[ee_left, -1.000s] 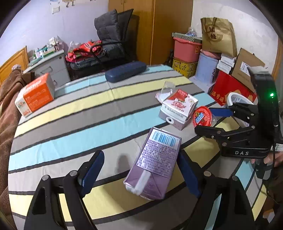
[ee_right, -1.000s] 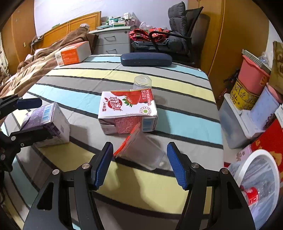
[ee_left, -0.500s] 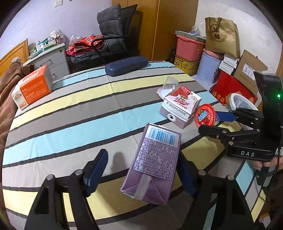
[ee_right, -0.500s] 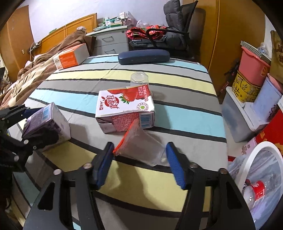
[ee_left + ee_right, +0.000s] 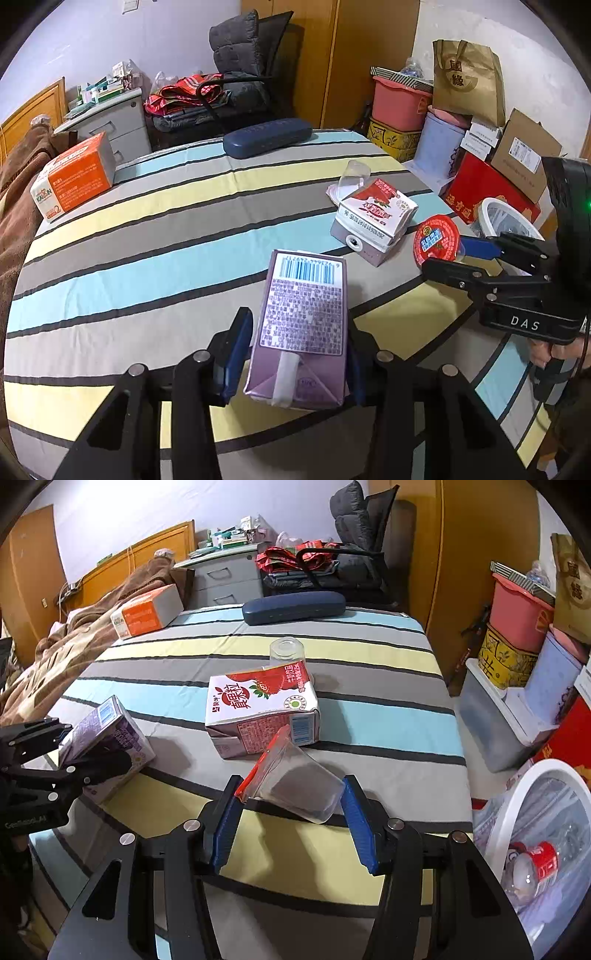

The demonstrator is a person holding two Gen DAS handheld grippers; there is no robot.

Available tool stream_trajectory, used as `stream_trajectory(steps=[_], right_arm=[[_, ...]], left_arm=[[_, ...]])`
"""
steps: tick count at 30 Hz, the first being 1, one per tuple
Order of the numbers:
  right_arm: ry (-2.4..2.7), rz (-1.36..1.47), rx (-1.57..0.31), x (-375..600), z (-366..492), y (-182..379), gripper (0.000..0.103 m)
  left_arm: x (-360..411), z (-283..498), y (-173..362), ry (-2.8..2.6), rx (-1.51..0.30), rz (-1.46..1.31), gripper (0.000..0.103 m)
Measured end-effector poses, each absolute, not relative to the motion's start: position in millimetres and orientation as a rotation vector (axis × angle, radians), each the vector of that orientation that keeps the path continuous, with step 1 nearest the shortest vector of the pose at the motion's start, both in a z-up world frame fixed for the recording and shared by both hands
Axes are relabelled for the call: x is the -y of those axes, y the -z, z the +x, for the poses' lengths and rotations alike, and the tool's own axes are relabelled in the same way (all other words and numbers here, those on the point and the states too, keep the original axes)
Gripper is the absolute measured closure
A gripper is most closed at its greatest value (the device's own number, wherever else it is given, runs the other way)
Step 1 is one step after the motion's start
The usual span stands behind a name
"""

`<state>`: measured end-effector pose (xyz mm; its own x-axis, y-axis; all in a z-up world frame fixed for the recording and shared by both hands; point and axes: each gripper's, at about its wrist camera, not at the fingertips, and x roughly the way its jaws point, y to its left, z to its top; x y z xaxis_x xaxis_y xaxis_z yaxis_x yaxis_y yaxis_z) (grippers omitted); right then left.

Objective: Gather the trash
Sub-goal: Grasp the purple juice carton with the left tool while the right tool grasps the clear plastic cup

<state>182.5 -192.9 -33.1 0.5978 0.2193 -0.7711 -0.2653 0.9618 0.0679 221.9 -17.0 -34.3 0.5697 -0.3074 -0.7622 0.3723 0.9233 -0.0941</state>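
The purple carton (image 5: 303, 332) lies on its side on the striped tablecloth (image 5: 147, 229), barcode end away from the camera, and the left gripper (image 5: 299, 354) is clamped on it: both blue pads press its long sides, the jaws having just closed in. From the right wrist view the same carton (image 5: 107, 738) sits at the left edge of the bed-like surface, with the black fingers of the left gripper (image 5: 74, 760) around it, angled downward.

Just beside it, toward the right, the clear plastic cup (image 5: 295, 779) with its red foil lid (image 5: 262, 760) peeled half open lies tipped over between the blue pads of the right gripper (image 5: 291, 819). The right pad touches the cup's base and the left pad meets the lid's edge, so this claw grips the cup; its jaws have just been closing slightly. In the left wrist view the right gripper (image 5: 454, 254) reaches in from the right, tilted down, with a hand (image 5: 550, 354) on its handle and the red lid (image 5: 436, 240) facing the camera.

Touching the cup's lid behind is the strawberry milk carton (image 5: 262, 705), lying flat, with an upturned clear cup (image 5: 286, 650) just beyond it. Farther back rest a dark blue case (image 5: 293, 607) and an orange box (image 5: 146, 614). A white bin (image 5: 517, 805) stands off the right side, with a bottle inside
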Motion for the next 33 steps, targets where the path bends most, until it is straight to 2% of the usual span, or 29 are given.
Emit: stream_trajectory(steps=[2, 33], right_arm=[[-0.277, -0.048, -0.884, 194, 180, 33, 0.048], [-0.223, 0.059, -0.796, 219, 148, 10, 0.048]], left_arm=[[17, 221, 34, 0.396, -0.875, 0.075, 0.062], [47, 190, 0, 0.441, -0.791, 0.059, 0.063]])
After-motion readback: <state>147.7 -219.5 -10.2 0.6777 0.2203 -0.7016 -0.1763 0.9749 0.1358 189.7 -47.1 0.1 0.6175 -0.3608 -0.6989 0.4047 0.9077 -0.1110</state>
